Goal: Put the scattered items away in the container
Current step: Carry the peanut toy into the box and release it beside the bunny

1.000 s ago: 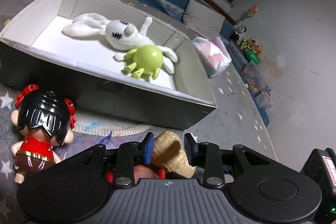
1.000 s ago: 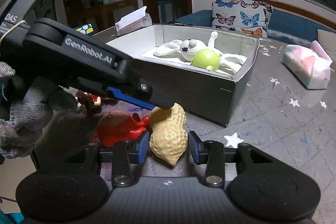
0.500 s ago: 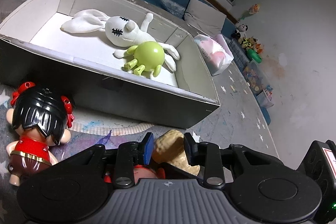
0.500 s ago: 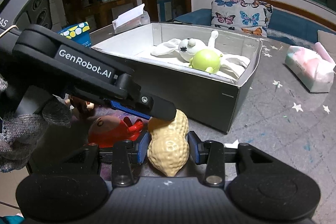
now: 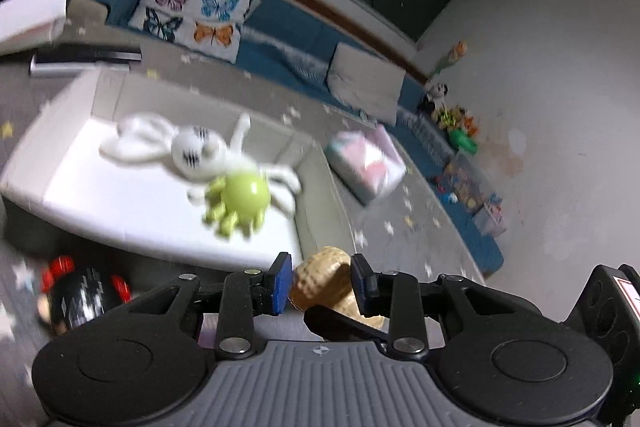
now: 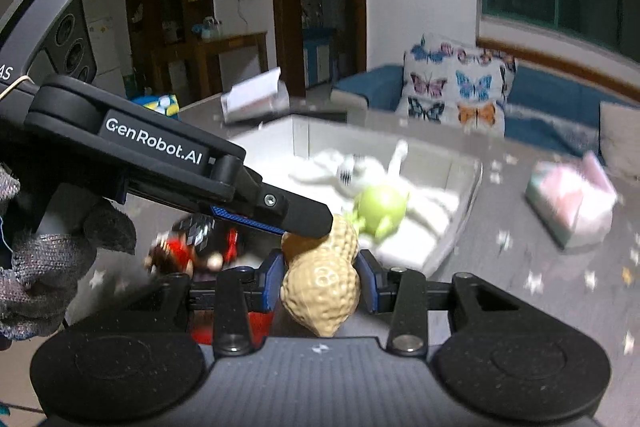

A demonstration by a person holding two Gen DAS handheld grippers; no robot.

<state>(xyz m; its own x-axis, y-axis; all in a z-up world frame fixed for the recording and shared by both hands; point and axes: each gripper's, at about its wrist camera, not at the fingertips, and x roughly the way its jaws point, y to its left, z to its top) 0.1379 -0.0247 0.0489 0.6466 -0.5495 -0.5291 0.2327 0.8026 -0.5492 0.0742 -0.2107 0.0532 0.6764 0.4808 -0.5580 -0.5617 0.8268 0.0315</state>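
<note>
A tan peanut toy (image 6: 320,287) hangs in the air between both grippers. My right gripper (image 6: 320,277) is shut on its near lobe. My left gripper (image 5: 320,281) is shut on the far lobe (image 5: 324,273), and one of its fingers (image 6: 308,217) lies across the top. Just beyond stands the white-lined box (image 5: 316,211), holding a white rabbit plush (image 5: 196,151) and a green octopus toy (image 5: 242,195). A black-haired doll in red (image 5: 80,299) and a red toy (image 6: 256,323) lie on the mat below, both blurred.
A pink and white tissue pack (image 5: 366,163) lies on the starred mat right of the box. Behind are a blue sofa with a butterfly cushion (image 5: 196,15) and toy bins (image 5: 468,179) along the wall. A gloved hand (image 6: 36,267) holds the left gripper.
Both grippers have risen together with the peanut toy off the mat. The box, doll and red toy now sit lower in both views, which are blurred by the motion.
</note>
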